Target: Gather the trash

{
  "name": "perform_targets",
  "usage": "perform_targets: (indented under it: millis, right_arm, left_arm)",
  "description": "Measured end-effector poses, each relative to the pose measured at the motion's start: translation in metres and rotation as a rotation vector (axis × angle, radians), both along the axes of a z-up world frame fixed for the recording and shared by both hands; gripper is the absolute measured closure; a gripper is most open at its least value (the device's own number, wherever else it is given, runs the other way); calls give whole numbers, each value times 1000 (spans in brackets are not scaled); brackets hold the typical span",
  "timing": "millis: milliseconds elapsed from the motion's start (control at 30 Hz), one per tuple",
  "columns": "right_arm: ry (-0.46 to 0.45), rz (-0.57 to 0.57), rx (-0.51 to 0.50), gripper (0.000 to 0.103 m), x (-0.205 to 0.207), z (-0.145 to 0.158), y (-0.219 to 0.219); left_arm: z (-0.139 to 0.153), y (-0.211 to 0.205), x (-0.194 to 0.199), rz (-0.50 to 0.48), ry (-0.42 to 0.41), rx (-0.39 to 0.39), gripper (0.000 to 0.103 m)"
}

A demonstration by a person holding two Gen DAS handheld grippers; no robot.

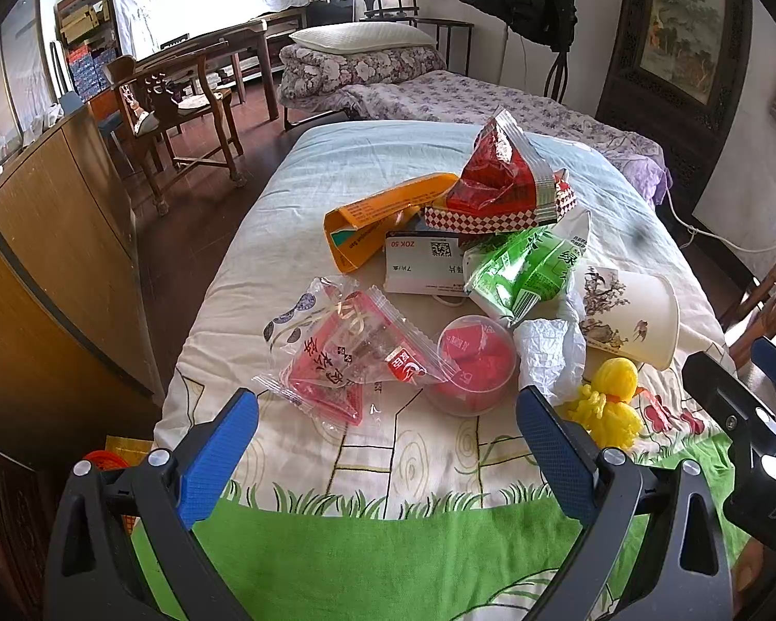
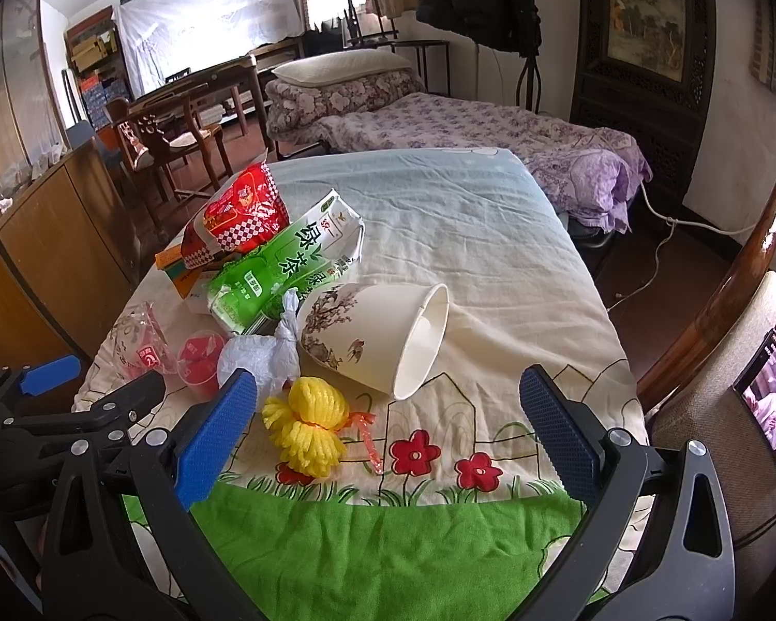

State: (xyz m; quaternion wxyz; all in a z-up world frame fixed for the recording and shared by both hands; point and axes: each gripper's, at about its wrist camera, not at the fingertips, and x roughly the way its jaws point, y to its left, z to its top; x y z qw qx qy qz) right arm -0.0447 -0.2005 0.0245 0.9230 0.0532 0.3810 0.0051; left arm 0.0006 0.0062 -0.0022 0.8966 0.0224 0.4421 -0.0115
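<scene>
Trash lies on a cloth-covered table (image 1: 336, 186). In the left wrist view: a clear red snack wrapper (image 1: 346, 357), a round clear tub with red contents (image 1: 473, 362), a white crumpled bag (image 1: 551, 357), a green tea pack (image 1: 527, 269), a white card (image 1: 421, 264), an orange box (image 1: 383, 215), a red foil bag (image 1: 502, 176), a tipped paper cup (image 1: 628, 310) and yellow netting (image 1: 608, 403). My left gripper (image 1: 388, 445) is open, just short of the wrapper and tub. My right gripper (image 2: 388, 424) is open, with the yellow netting (image 2: 305, 427) and paper cup (image 2: 383, 339) before it.
A wooden cabinet (image 1: 51, 238) stands left of the table. A chair (image 1: 176, 108) and a bed with floral bedding (image 1: 439, 93) are behind. A phone (image 2: 773, 398) rests on a cushioned seat at the right. An orange object (image 1: 106, 460) sits below the table's left edge.
</scene>
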Motion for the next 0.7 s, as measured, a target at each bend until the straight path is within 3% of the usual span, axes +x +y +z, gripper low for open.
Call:
perform_targets:
  millis: [700]
  right_arm:
    - [0,0,1,5,-1,1,-1]
  left_arm:
    - [-2,1,0,0,3,-2,6]
